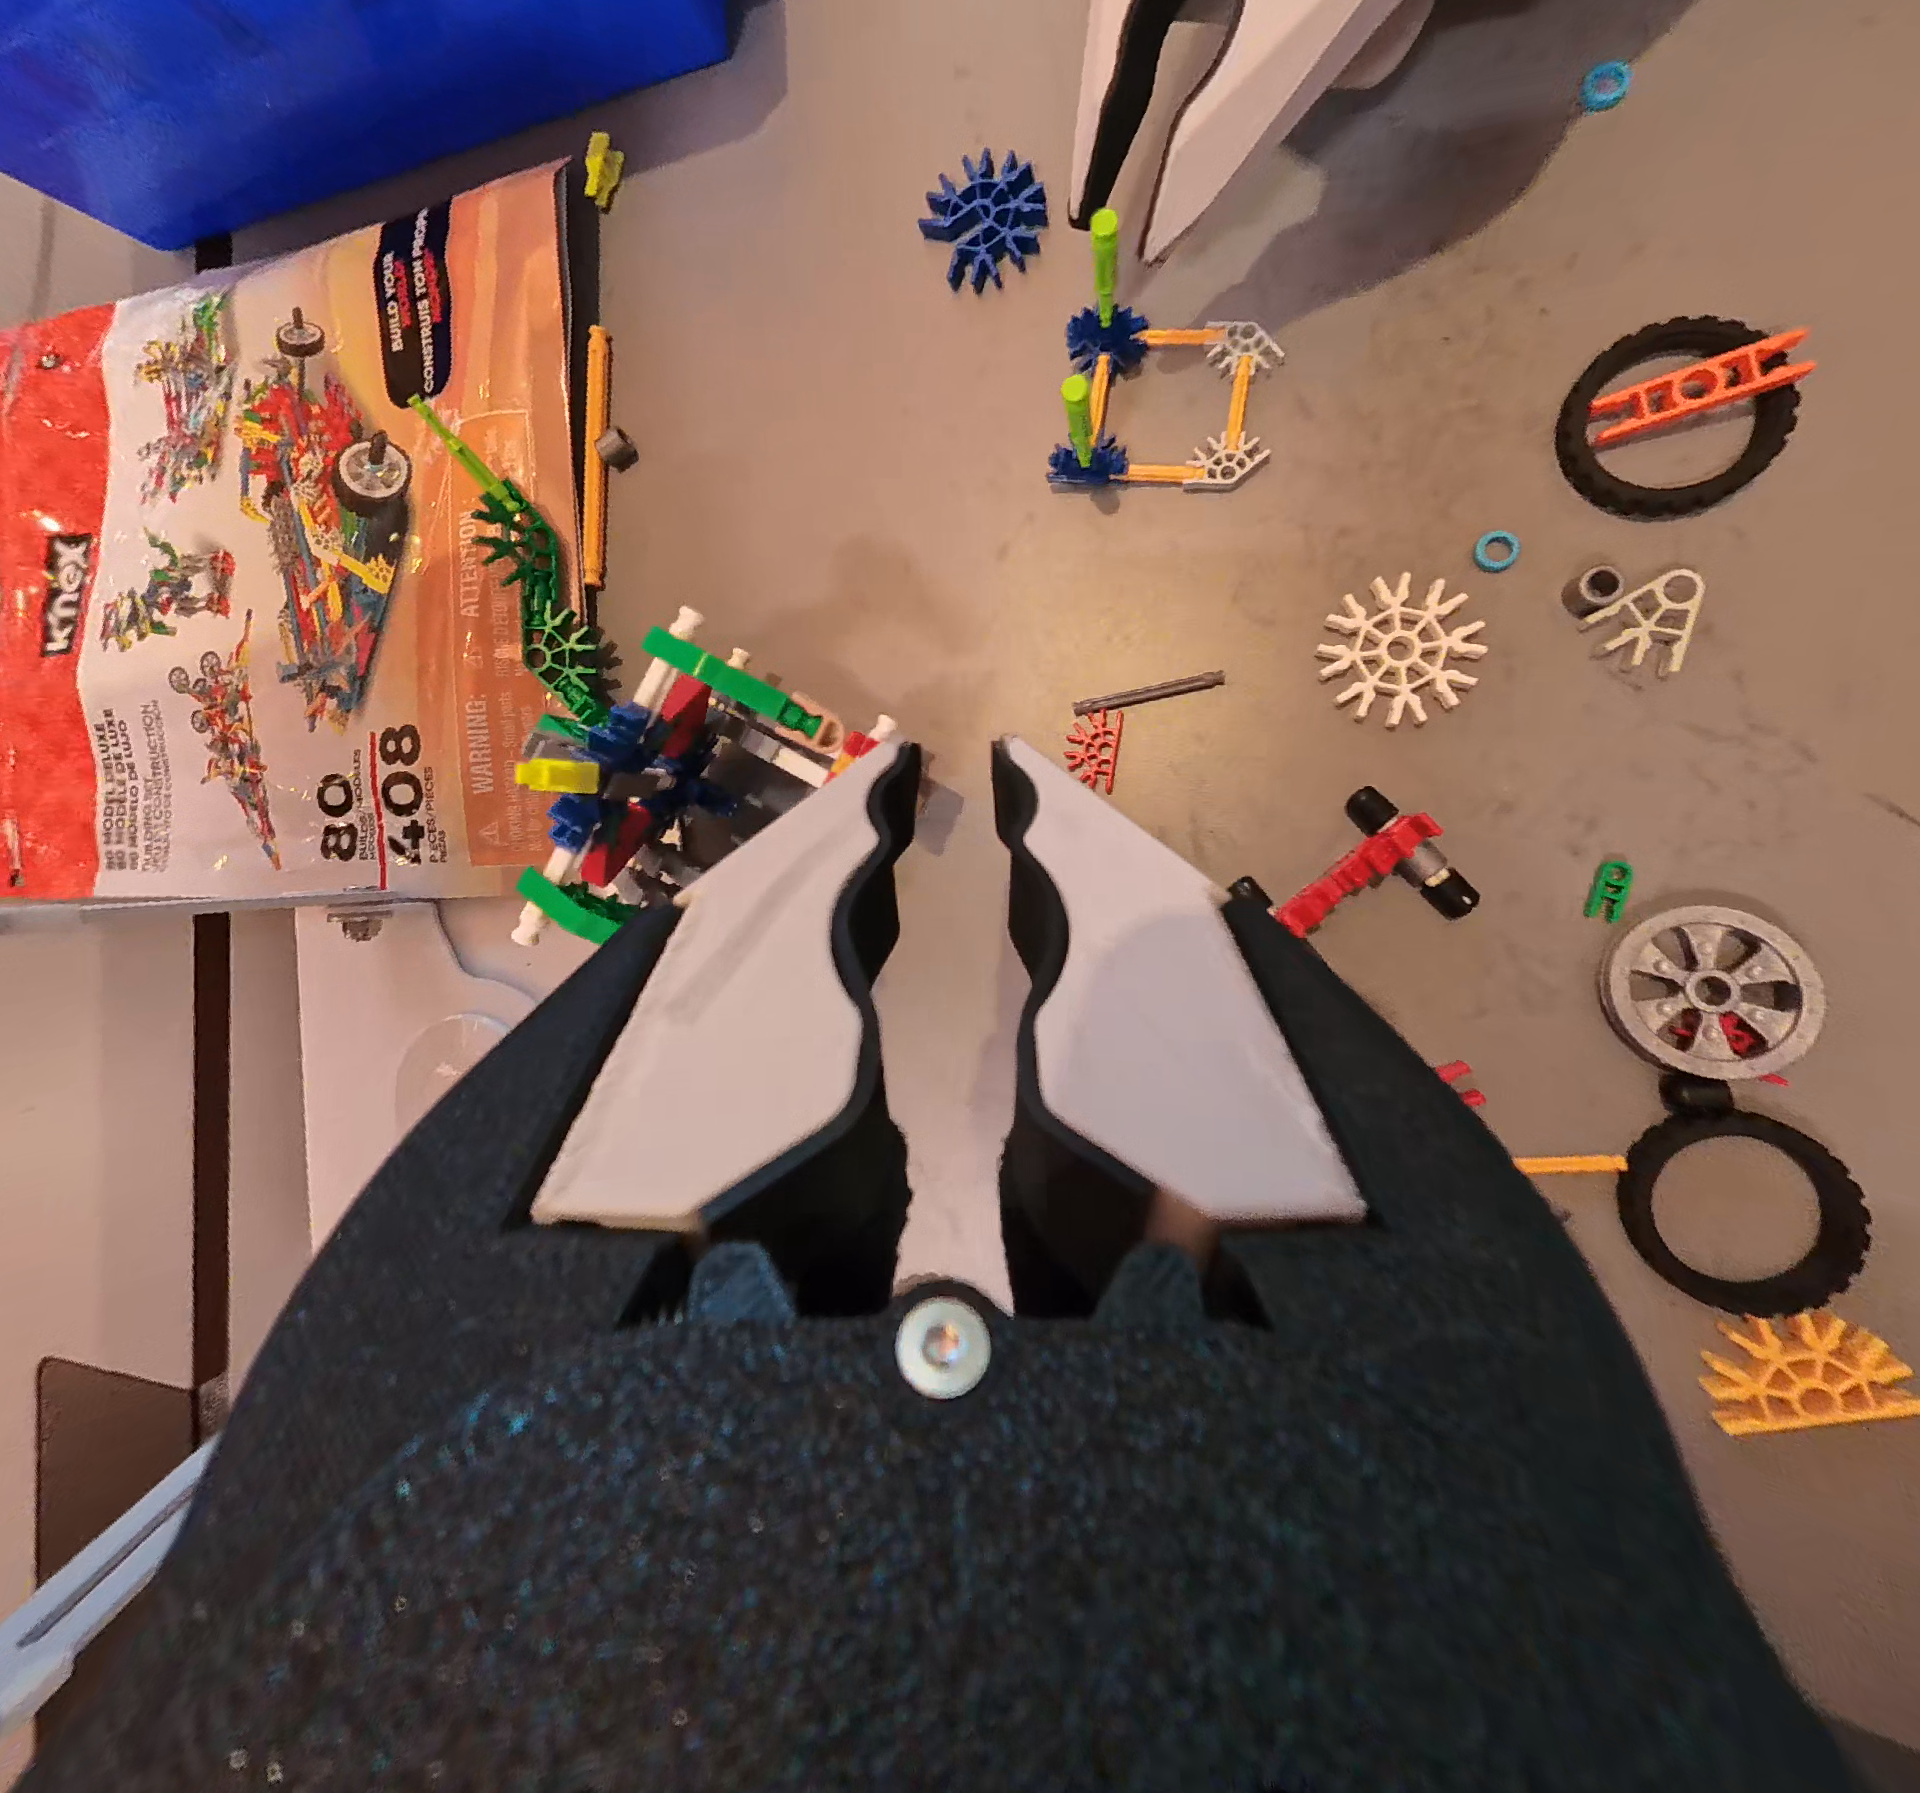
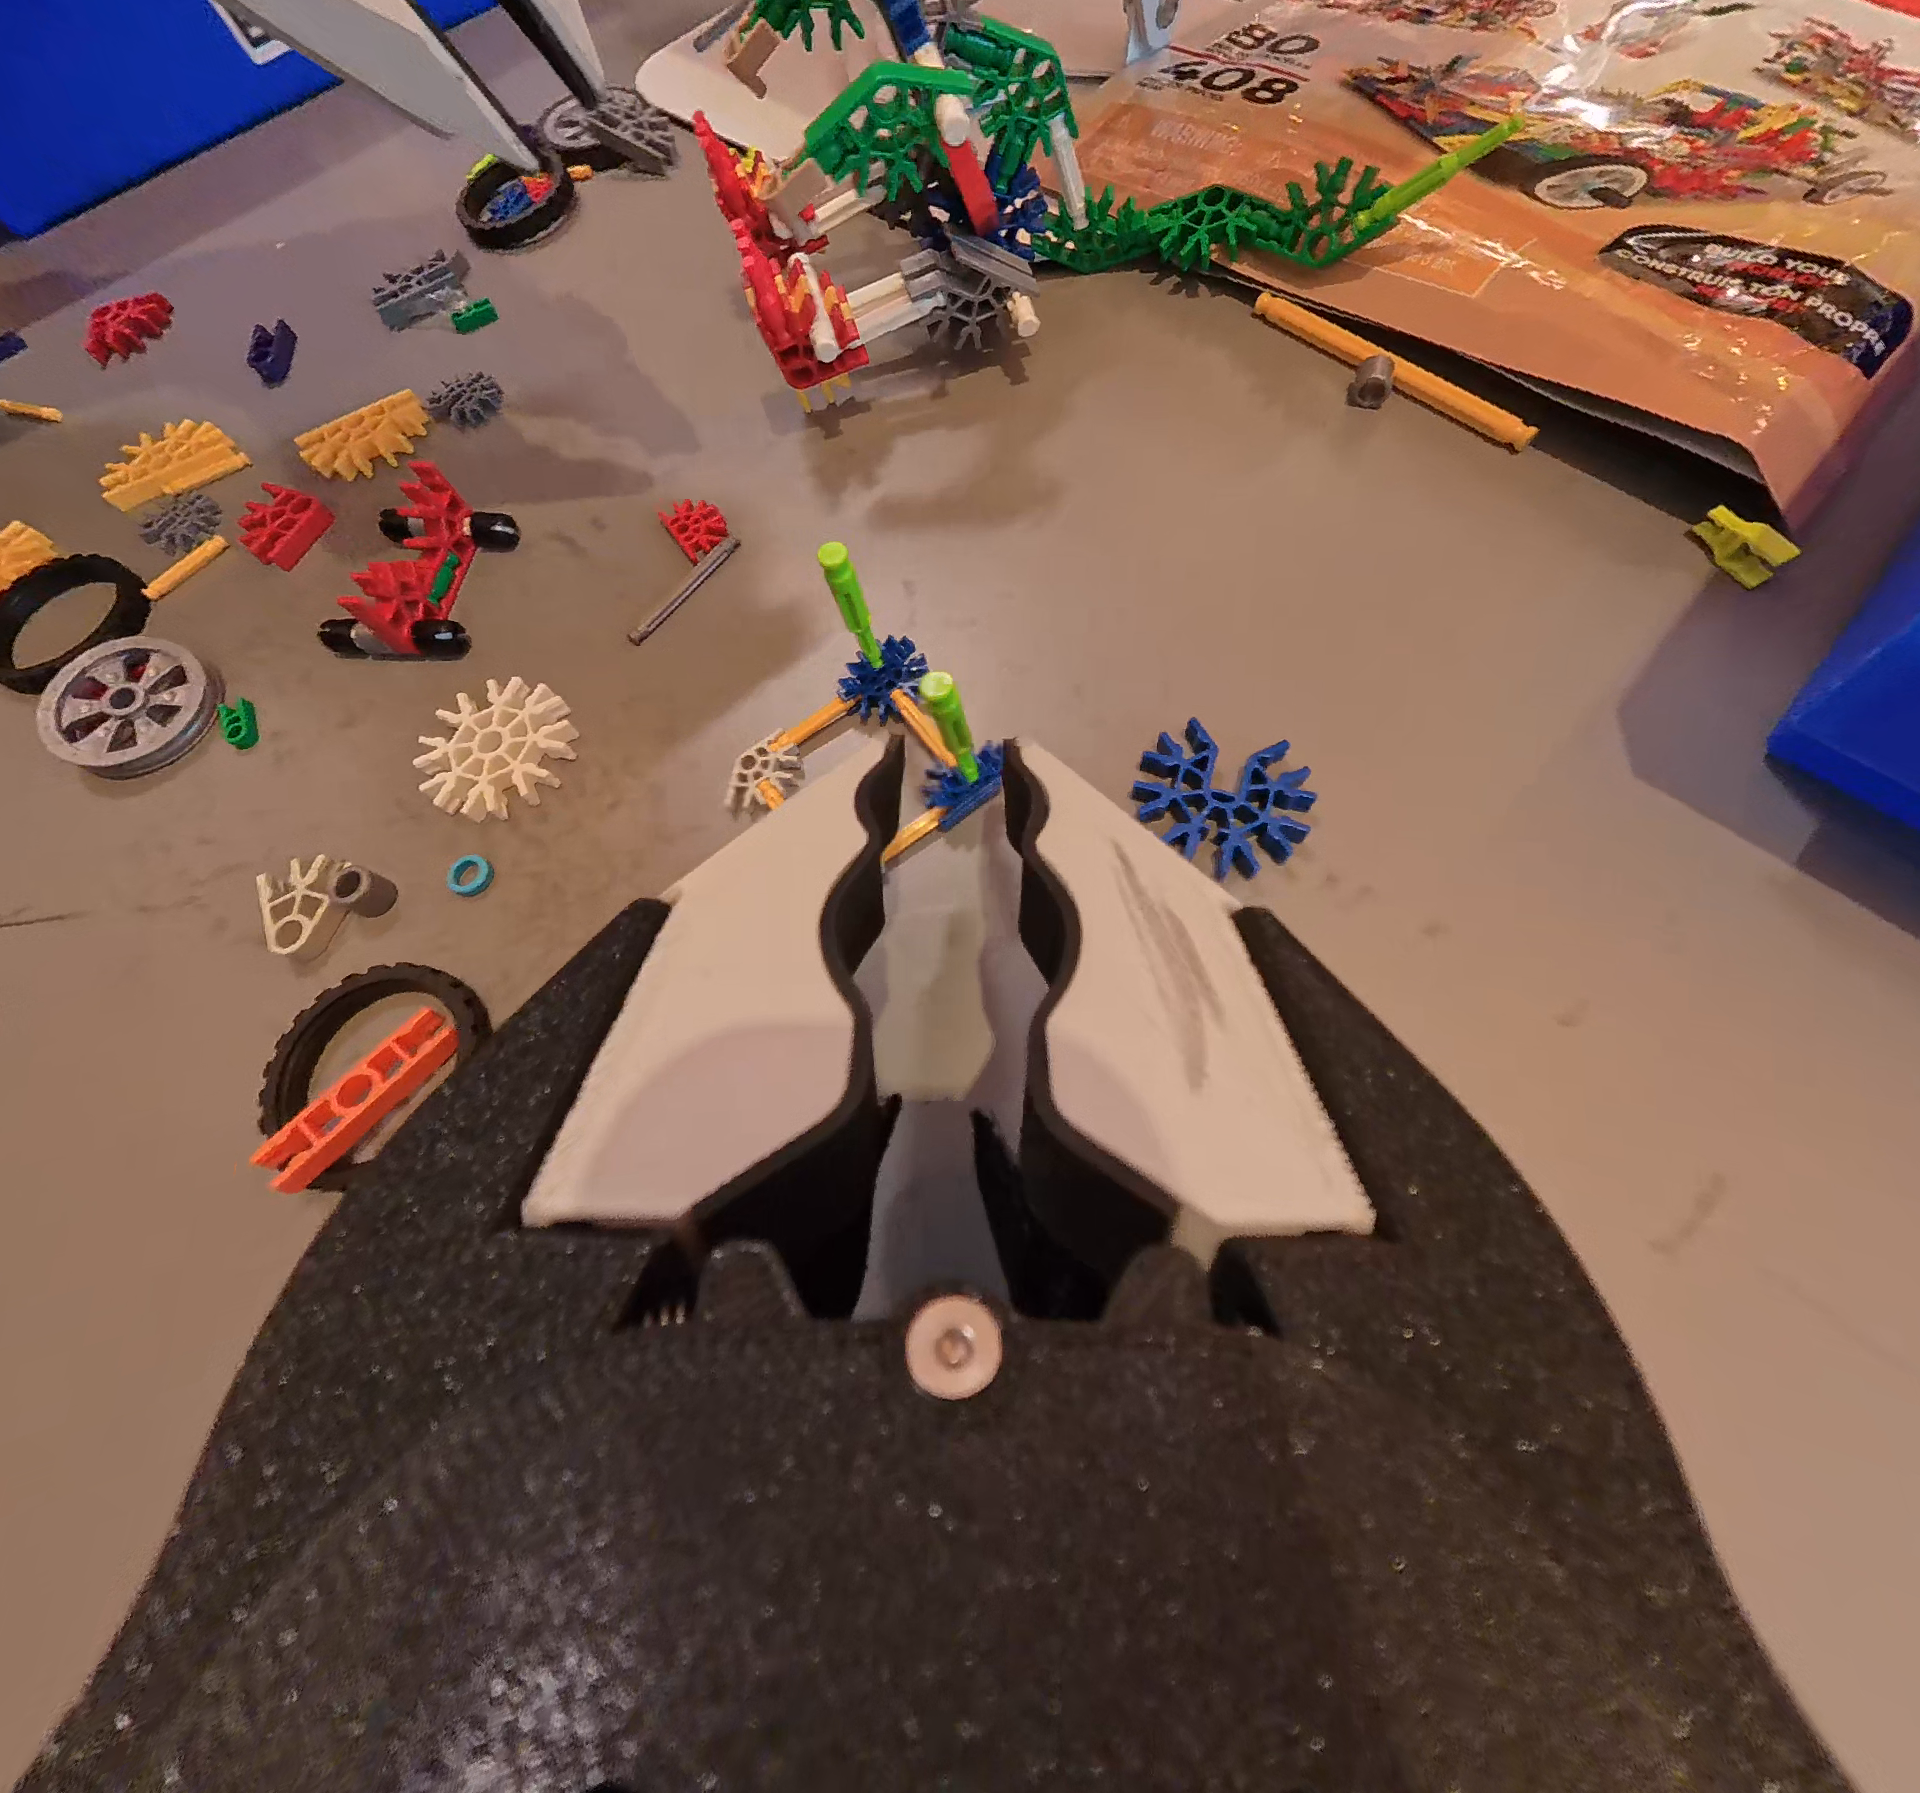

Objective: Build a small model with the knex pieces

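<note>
A small square frame point(image 1: 1169, 470) of yellow rods lies on the grey table, with two blue and two pale corner connectors. Two lime rods point(image 1: 1103, 263) stand upright in the blue corners. My right gripper point(image 2: 954, 756) is open, its tips either side of the near blue connector point(image 2: 961, 789) and its lime rod point(image 2: 951, 720); I cannot tell if they touch. It also shows in the left wrist view point(image 1: 1122, 226). My left gripper point(image 1: 956, 761) is open by a narrow gap and empty, beside a many-coloured built model point(image 1: 665, 777).
A loose blue connector point(image 2: 1226, 798) lies right of the frame. The printed kit bag point(image 1: 260, 548) and a blue bin point(image 1: 312, 8) lie beyond the model. A white snowflake connector point(image 1: 1400, 649), tyres point(image 1: 1678, 418), a grey wheel point(image 1: 1712, 993) and several small pieces are scattered. The tips of one gripper are about 15 cm away from the tips of the other.
</note>
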